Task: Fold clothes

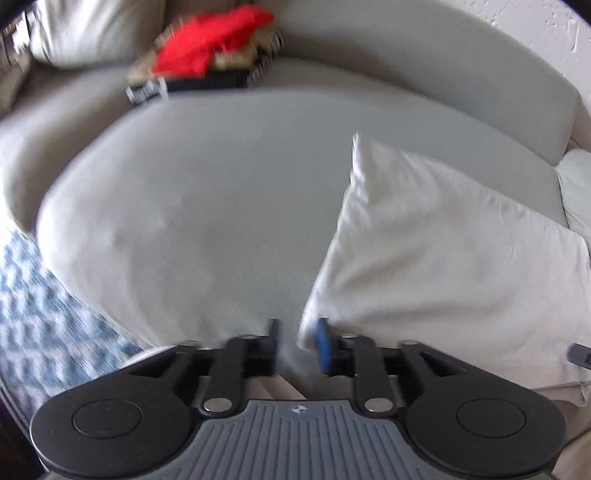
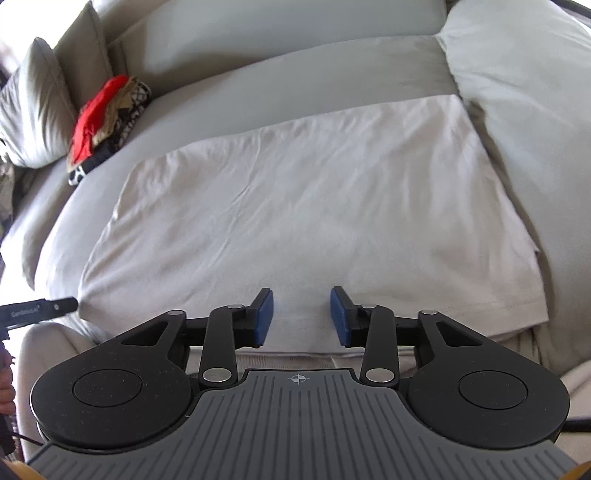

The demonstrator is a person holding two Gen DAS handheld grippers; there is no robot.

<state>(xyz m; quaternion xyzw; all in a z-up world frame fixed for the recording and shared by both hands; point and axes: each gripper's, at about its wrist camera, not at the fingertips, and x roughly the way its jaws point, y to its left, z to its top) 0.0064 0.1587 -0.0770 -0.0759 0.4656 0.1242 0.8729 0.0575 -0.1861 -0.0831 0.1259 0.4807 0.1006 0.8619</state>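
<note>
Right tongs [image 2: 301, 314] first: spread wide, blue pads [image 2: 265, 314] apart, poised over the near hem of a white T-shirt [image 2: 295, 192] with nothing between them. The fabric runs under the gap, but there is no pinch yet.

Over to the left tongs [image 1: 298, 345]: the picture is blurred, yet a gap shows between the fingers, so they read as parted. The right-hand pad sits against the shirt's [image 1: 443, 258] near left corner, which bunches up just beside it; the cloth looks touched, not gripped.

The shirt itself lies spread and lightly wrinkled on the seat of a pale grey sofa [image 2: 332, 70], its near edge at the front of the cushion. In the right wrist view the other tool's tip [image 2: 40, 308] pokes in at the shirt's left corner.

My read: this is the start of a fold, both tongs lining up on the near edge. The next move calls for closing on the hem at two points and carrying it toward the far side, evenly, so the cloth doesn't skew.

Further out: a pile of clothes topped in red [image 2: 98, 110] sits far left on the seat, well apart from the shirt, against a cushion [image 2: 33, 110]. A blue-and-white patterned rug [image 1: 40, 314] covers the floor at left, and a white textured wall [image 1: 546, 29] rises behind the sofa.
</note>
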